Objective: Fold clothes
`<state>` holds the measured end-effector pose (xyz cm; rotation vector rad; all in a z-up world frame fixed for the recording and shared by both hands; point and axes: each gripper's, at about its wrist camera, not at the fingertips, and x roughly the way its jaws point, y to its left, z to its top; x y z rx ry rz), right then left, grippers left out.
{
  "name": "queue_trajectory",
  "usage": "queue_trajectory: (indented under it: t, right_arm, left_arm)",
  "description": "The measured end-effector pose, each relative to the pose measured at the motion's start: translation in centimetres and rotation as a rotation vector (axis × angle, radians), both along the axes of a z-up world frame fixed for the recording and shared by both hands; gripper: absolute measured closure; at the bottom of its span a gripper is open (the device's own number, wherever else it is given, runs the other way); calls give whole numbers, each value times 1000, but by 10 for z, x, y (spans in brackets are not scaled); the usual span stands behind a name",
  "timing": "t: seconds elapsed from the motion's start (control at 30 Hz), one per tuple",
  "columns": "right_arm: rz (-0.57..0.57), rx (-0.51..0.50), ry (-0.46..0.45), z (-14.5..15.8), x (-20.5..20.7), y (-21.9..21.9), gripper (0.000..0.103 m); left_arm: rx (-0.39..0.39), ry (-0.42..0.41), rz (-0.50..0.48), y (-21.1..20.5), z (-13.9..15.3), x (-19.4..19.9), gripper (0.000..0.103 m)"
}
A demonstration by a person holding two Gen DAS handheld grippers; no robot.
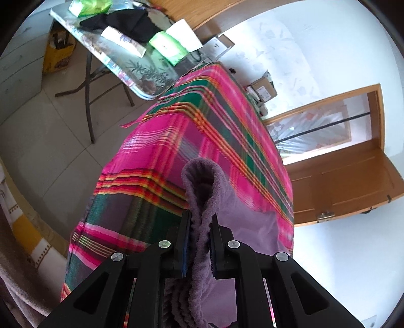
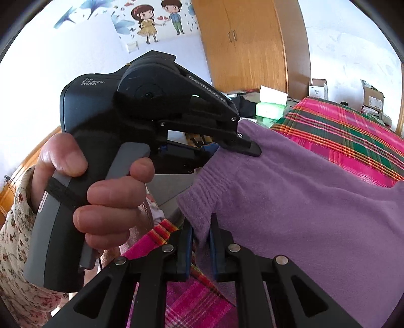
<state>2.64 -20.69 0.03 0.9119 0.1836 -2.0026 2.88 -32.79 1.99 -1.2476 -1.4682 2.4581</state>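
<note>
— Purple fleece garment (image 2: 303, 201): where?

— Draped over the bed's pink, green and orange plaid cover (image 1: 202, 121), one ribbed edge lifted off it. Bunched into a thick fold (image 1: 202, 201) in the left wrist view, rising between the fingers there.

— Left tongs (image 1: 202, 222)?

— Pressed together on that fold, pinching the fleece (blue pads just visible against it). Seen from the right wrist view too, black tip (image 2: 248, 148) clamped on the garment's upper edge, held by a hand (image 2: 101, 191) in a floral sleeve (image 2: 17, 227).

— Right tongs (image 2: 201, 227)?

— Closed on the ribbed corner of the same garment, fleece squeezed between the blue pads, just below the left tongs' grip.

— Anything in the way?

— Left gripper body filling much of the right wrist view, hiding the wall and part of the worktop behind. Garment fold blocking the middle of the bed in the left view.

— Around it?

— Folding worktop (image 1: 118, 63) with a floral top just beyond the bed's far end, carrying green packets (image 1: 168, 46), a black cloth (image 1: 131, 25), a white tube (image 1: 123, 40) and a white sheet. Yellow box (image 1: 59, 50) on the tiled floor beside its legs. Cardboard boxes (image 1: 262, 90) near the bed's far corner by the white wall. Wooden door (image 1: 341, 176) to the side, wooden wardrobe (image 2: 247, 43) behind, cartoon wall stickers (image 2: 159, 19) of two children near it.
</note>
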Motion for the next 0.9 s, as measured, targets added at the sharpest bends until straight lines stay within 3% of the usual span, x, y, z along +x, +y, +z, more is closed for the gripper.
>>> queue_trajectory:
  t: [0.43,0.63,0.9]
  right_arm:
    - [-41,-127,32,29,12,59,91]
    - [-75,-164,55,48,52,97,91]
    - [-104,-199,75,64,63,128,91]
  left_arm:
    - [-30,51,-44,37,41,-11,90]
    - [-23,65,-61,57,52,-21,90]
    - [-55,76,-99,83,68,-30,90]
